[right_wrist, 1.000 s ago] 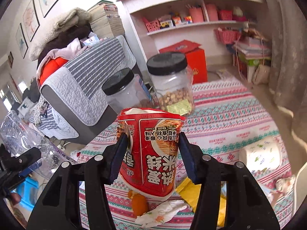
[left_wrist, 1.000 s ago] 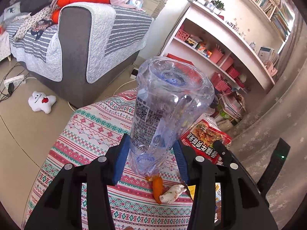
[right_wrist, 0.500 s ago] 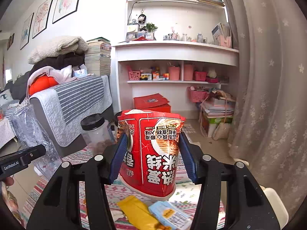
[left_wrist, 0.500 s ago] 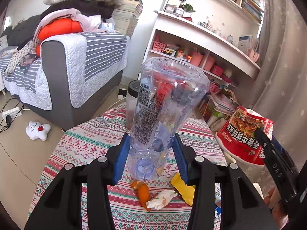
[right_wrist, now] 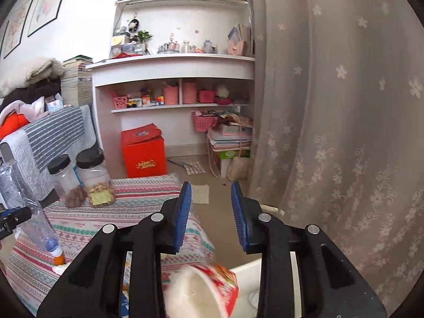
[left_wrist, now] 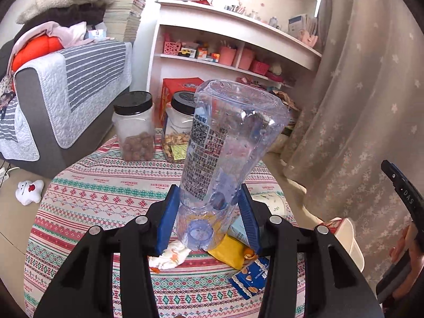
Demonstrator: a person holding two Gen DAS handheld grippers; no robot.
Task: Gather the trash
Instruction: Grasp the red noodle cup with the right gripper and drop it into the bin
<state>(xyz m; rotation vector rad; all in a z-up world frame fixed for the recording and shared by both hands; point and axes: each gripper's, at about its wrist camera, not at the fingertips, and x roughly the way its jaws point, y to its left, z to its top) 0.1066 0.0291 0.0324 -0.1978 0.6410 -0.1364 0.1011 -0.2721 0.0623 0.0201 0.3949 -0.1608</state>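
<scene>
1. The left gripper (left_wrist: 209,220) is clamped on a clear plastic bottle (left_wrist: 225,153), neck toward the camera and base tilted up toward the centre of the frame; its blue pads (left_wrist: 167,220) press both sides of the lower body.
2. The right gripper (right_wrist: 210,217) stands wide with nothing between its pads. Below it, at the bottom centre of the right wrist view, a red noodle cup (right_wrist: 204,294) shows blurred, its white inside facing the camera, over a white bin (right_wrist: 246,267).
3. In the left wrist view the bin's rim (left_wrist: 349,241) sits at the lower right, just off the worktop (left_wrist: 100,193) edge, with bare floor between worktop and curtain (left_wrist: 357,111).
4. On the round patterned worktop, two black-lidded jars (left_wrist: 135,129) stand at the far edge; a crumpled white wrapper (left_wrist: 169,257), a yellow packet (left_wrist: 230,251) and a blue packet (left_wrist: 251,278) lie near the front edge beneath the bottle.
5. The bottle's label carries a QR code and small black print, too small to read. The right gripper's body (left_wrist: 405,198), at the right edge, shows the letters "DAS".
</scene>
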